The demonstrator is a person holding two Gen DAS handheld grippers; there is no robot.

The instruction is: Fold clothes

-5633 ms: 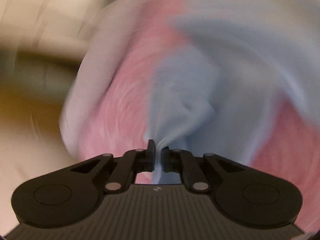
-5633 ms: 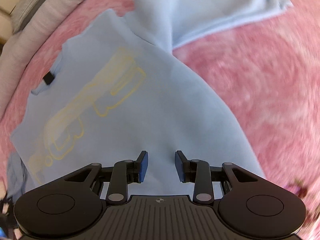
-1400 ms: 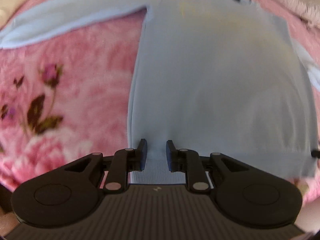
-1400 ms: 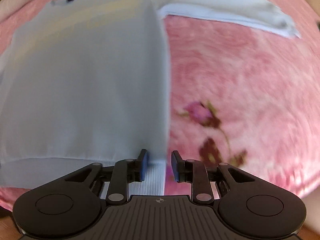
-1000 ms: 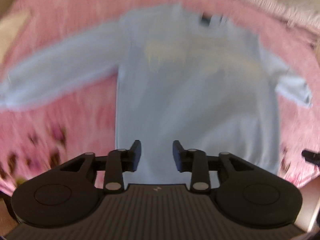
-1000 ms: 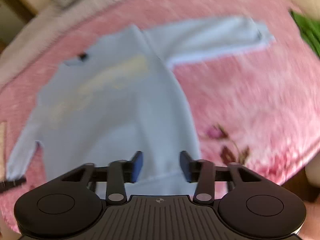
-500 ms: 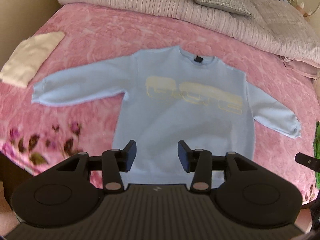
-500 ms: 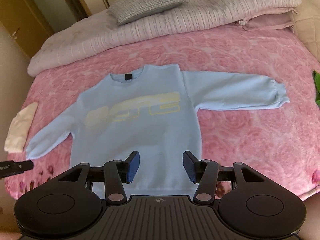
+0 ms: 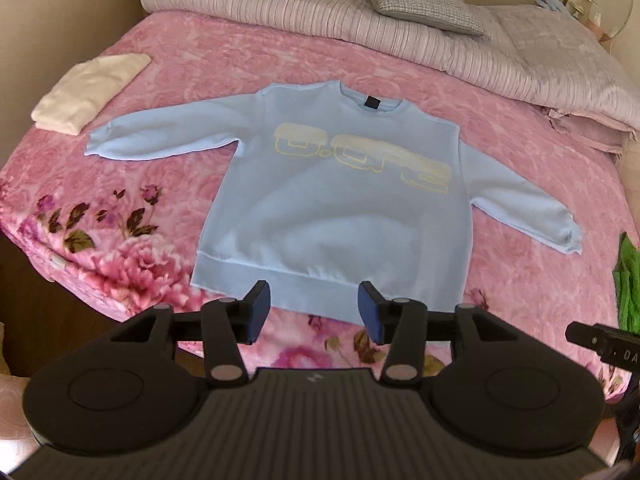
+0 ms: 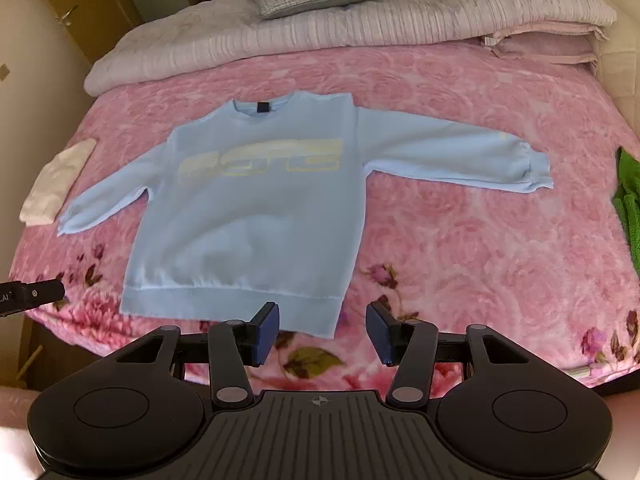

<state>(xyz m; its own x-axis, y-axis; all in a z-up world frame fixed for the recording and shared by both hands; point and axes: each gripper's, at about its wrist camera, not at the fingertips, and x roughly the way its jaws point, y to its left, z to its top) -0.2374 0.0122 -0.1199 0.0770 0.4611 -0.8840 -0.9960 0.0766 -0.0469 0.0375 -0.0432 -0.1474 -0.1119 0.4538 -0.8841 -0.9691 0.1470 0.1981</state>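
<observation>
Sweatshirt flat on bed, both your grippers empty.
Blue sweatshirt (image 9: 332, 196) lies face up, sleeves spread, on the pink blanket (image 9: 168, 60). Your left gripper (image 9: 314, 312) is opening, nothing between its jaws; right gripper (image 10: 322, 334) released, above the hem.

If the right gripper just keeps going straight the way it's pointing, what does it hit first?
Probably the light blue sweatshirt, near its hem corner, or the pink blanket right beside it; depth is unclear. The right gripper is open and empty, with nothing in between.
</observation>
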